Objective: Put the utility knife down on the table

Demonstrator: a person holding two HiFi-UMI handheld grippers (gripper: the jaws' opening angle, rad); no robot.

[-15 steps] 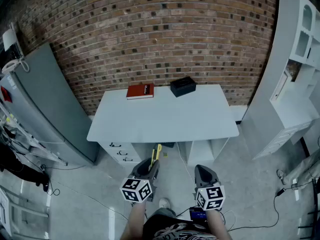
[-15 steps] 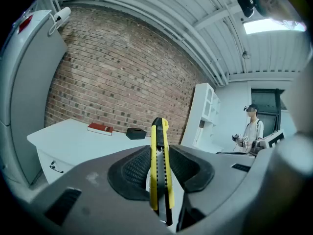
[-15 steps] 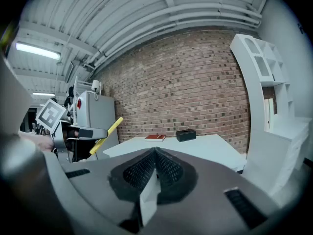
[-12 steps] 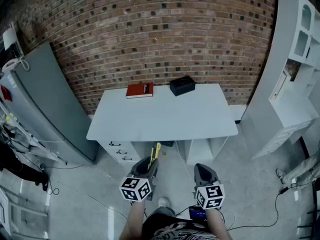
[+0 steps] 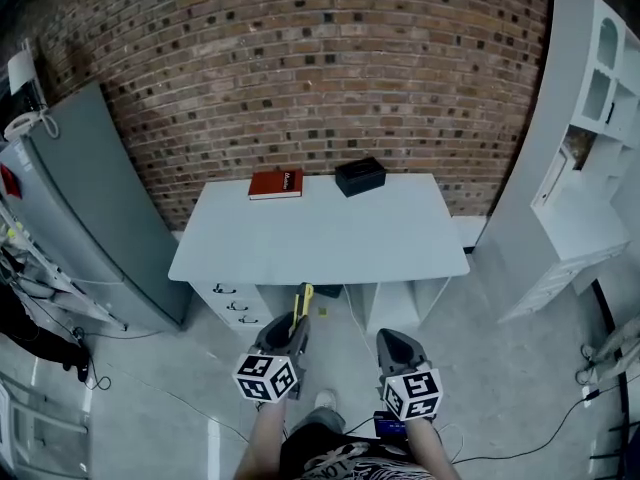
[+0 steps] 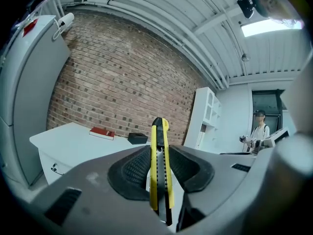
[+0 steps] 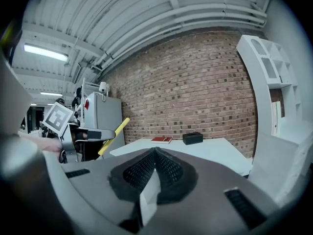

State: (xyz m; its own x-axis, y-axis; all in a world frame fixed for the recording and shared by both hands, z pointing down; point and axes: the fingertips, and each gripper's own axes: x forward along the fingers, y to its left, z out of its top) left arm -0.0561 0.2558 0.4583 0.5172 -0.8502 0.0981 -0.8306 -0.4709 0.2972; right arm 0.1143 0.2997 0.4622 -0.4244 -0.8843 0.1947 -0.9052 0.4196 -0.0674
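**Knife gripped short of the desk: early release the main hazard**

Nearest: holds the yellow utility knife (image 6: 159, 163) edge-on in the left gripper (image 6: 159, 173), jaws pressed on its flat sides, nose poking well past the tips. Carries the right gripper (image 7: 154, 156) just beside it on the right, jaws shut together with nothing between them.

Hangs both over the floor (image 5: 345, 353), well short of the near edge of the desk (image 5: 320, 238). Hence the first risk, as a judgement: opening the jaws here, or anywhere before the edge, drops the knife onto the floor instead of the desk.

Next risk at the edge itself. Leads with the knife's nose, so coming in too low could jab it into the desk front or the drawers (image 5: 232, 305) on the near left, and lever the knife askew in the jaws. Cannot tell whether any blade is out; if so, could also score the surface.

Over the bare middle of the desk, letting go from too high could make the knife bounce, skid, or slide back off the near edge. Calls for lowering it close to the top before the jaws part.

Farthest: red book (image 5: 276, 184) and black box (image 5: 360, 176) along the far edge, well apart from any likely landing spot. Only overreaching would bring the knife against them.
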